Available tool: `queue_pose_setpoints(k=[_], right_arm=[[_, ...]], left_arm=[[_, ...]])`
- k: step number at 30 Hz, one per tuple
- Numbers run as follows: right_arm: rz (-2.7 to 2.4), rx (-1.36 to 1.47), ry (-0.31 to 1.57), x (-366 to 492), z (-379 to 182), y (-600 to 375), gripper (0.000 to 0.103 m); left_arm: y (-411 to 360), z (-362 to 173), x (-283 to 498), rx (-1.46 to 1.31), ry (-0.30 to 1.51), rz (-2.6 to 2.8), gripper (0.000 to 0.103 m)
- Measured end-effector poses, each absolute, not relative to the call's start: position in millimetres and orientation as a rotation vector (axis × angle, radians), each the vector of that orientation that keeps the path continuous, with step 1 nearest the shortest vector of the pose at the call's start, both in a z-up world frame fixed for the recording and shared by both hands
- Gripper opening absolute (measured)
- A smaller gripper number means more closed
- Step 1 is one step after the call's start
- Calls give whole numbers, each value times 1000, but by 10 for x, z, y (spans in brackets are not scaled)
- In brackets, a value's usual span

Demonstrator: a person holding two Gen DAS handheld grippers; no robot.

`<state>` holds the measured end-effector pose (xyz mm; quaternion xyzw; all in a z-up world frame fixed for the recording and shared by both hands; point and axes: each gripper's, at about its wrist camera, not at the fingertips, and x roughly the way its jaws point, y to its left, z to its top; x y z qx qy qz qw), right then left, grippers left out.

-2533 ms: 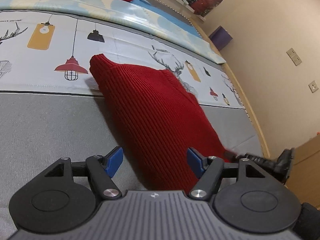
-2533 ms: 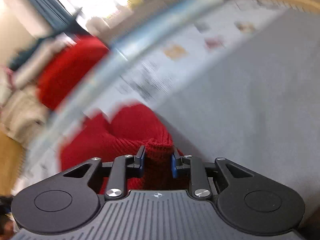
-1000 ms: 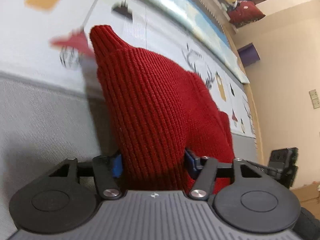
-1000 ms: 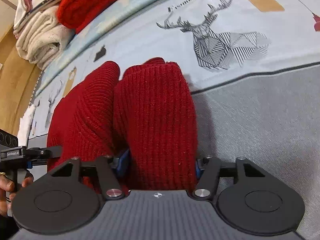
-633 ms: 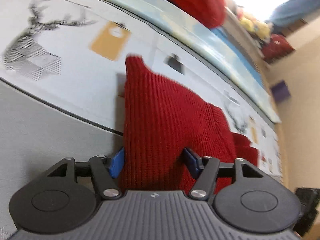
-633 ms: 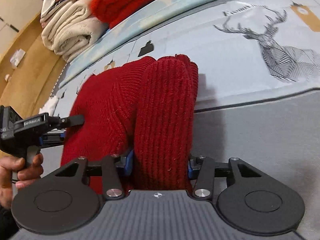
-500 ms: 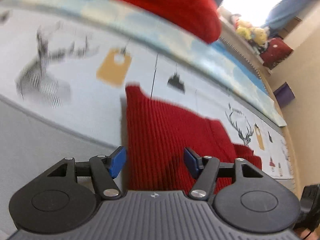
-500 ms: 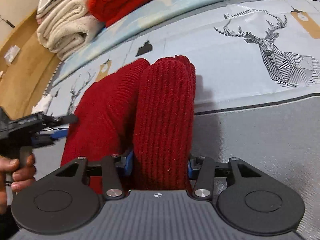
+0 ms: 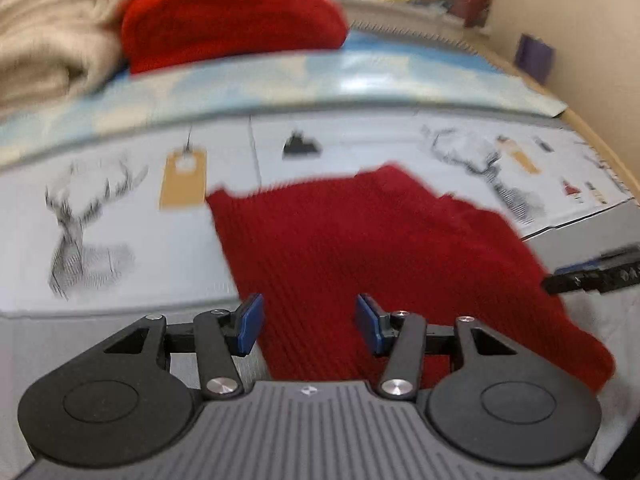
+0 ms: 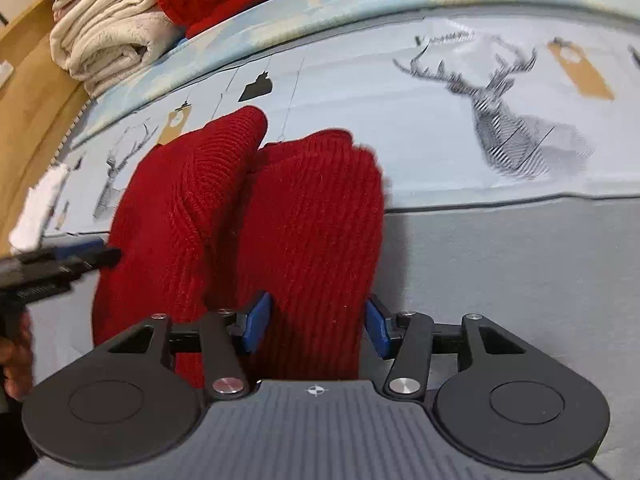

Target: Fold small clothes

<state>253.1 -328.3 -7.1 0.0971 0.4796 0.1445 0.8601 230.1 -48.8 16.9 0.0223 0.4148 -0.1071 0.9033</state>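
Note:
A small red knit garment (image 9: 360, 248) lies folded on the printed bed cover; it also shows in the right wrist view (image 10: 248, 216). My left gripper (image 9: 308, 324) is open, its blue pads either side of the garment's near edge, not pinching it. My right gripper (image 10: 316, 322) is open around a thick bunched fold of the same garment, with its pads close to the cloth on both sides. The left gripper's tip (image 10: 76, 258) shows at the far left of the right wrist view, and the right gripper's tip (image 9: 592, 272) at the right of the left wrist view.
A grey sheet (image 10: 520, 272) covers the near side of the bed. A folded red knit (image 9: 232, 16) and beige towels (image 10: 108, 24) are stacked at the back. A wooden bed edge (image 10: 28, 112) runs along the left; a wall (image 9: 580, 12) stands to the right.
Both grippers have opened wider and let the garment settle. The left gripper has swung and pulled back, so the garment now lies flatter and wider in its view.

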Motion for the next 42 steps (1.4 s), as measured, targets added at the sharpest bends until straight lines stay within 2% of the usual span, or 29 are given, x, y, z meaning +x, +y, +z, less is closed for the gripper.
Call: queue_pose_setpoints(k=[5, 10, 11, 13, 15, 21, 23, 25, 28, 30, 32, 33, 36, 38, 42], right_arm=[[327, 175, 899, 2339, 254, -3380, 53], [504, 143, 830, 2156, 366, -3243, 52], [536, 107, 848, 2144, 321, -3179, 51], [502, -51, 952, 2150, 108, -3015, 50], [430, -190, 1050, 2161, -120, -2950, 51], [445, -155, 1017, 2134, -27, -3025, 49], [407, -231, 1053, 2113, -148, -2961, 52], [401, -284, 1032, 2047, -125, -2874, 54], [376, -289, 951, 1903, 78, -2770, 55], [367, -260, 897, 1795, 242, -2752, 56], [341, -243, 809, 1642, 445, -2733, 62], [323, -236, 757, 1562, 545, -2727, 69], [272, -172, 622, 1282, 782, -2772, 82], [236, -119, 566, 1127, 857, -2827, 89], [171, -68, 525, 806, 756, -2969, 91]], left_arm=[[-369, 389, 2022, -45, 917, -301, 57], [-625, 186, 1772, 130, 993, -370, 55], [-712, 42, 1757, 206, 1029, -372, 47], [-883, -187, 1696, 386, 1050, -357, 47], [-942, -187, 1615, 432, 1017, -367, 47], [-812, -22, 1391, 343, 1005, -401, 47], [-874, -154, 1353, 405, 1056, -421, 47], [-935, -149, 1270, 475, 1026, -413, 48], [-880, 96, 1173, 407, 985, -350, 58], [-802, 301, 1065, 322, 928, -322, 81], [-753, 519, 906, 271, 845, -288, 92], [-751, 626, 823, 260, 803, -272, 95], [-748, 840, 508, 241, 674, -210, 102], [-777, 932, 301, 220, 613, -175, 102], [-913, 978, 131, 102, 634, -152, 102]])
